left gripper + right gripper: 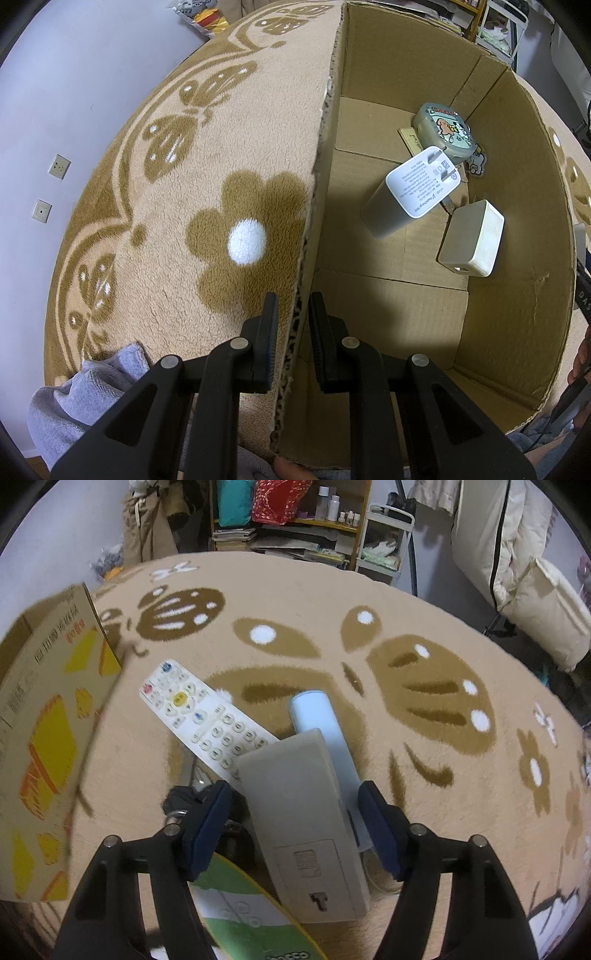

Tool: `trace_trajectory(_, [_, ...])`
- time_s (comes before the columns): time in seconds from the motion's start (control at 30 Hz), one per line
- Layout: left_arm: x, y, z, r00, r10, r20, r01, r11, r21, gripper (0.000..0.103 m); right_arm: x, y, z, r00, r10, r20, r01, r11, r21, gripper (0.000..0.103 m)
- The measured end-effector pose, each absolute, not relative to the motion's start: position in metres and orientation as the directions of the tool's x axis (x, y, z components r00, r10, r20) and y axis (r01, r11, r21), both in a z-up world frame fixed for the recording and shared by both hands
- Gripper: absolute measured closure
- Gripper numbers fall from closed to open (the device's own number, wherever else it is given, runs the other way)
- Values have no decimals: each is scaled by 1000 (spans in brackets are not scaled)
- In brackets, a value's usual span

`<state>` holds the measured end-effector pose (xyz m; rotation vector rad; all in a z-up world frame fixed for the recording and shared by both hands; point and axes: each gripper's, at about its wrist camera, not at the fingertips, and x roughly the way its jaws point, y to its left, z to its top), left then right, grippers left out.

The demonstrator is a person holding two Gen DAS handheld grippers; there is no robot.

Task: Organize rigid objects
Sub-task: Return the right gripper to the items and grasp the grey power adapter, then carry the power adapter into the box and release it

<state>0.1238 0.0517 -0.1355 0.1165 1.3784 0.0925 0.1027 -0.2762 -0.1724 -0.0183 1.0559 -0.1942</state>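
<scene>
Left wrist view, from the left: a grey cloth [79, 402] lies at the near edge of a beige blanket [177, 236] patterned with brown butterflies and a flower; the left gripper [293, 325] straddles the wall of a cardboard box [517, 229], one finger outside and one inside, the jaws narrowly parted with a sliver of space on each side of the cardboard, so it is not clamped; inside the box a white charger [402, 201] lies plug-up, a rounded green case with cartoon print [445, 133] sits behind it on a small card, and a cream adapter [472, 238] rests near the right wall.

Right wrist view, from the left: the printed outer side of the box shows at the frame edge; a white remote [203, 716] lies on the blanket just beside it; a green-and-white object [251, 915] sits under the left finger; the right gripper [297, 808] is spread wide around a grey remote [310, 823] lying face down, fingers clear of both its sides; a pale blue cylinder [321, 720] pokes out behind the grey remote, touching it.
</scene>
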Motion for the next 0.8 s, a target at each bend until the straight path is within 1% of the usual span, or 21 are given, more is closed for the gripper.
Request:
trace_trajectory(0.03, [124, 52, -135, 189, 134, -973, 3, 991, 137, 86, 103, -277, -173, 475, -178, -862, 155, 981, -117, 29])
trace_trajectory(0.1, [124, 52, -135, 189, 134, -973, 3, 991, 137, 86, 104, -279, -173, 473, -199, -858, 173, 976, -131, 38])
trace_trajectory(0.17, [124, 52, -136, 189, 133, -973, 2, 991, 136, 86, 104, -284, -173, 474, -200, -858, 193, 974, -120, 42])
trace_trajectory(0.2, [124, 52, -135, 189, 133, -973, 2, 991, 136, 86, 104, -286, -172, 475, -199, -857, 202, 973, -114, 47])
trace_trajectory(0.23, [124, 51, -135, 189, 134, -973, 2, 991, 137, 86, 103, -289, -171, 476, -205, -855, 212, 970, -114, 50])
trace_trajectory(0.5, [123, 51, -135, 188, 133, -973, 2, 991, 136, 86, 100, -297, -163, 529, -150, -835, 240, 970, -22, 51])
trace_trajectory(0.67, [123, 51, -135, 189, 133, -973, 2, 991, 136, 86, 98, -304, -153, 559, -80, -825, 257, 963, 81, 51])
trace_trajectory(0.8, [123, 51, -135, 188, 134, -973, 2, 991, 137, 86, 98, -303, -141, 594, -18, -804, 242, 957, 157, 54])
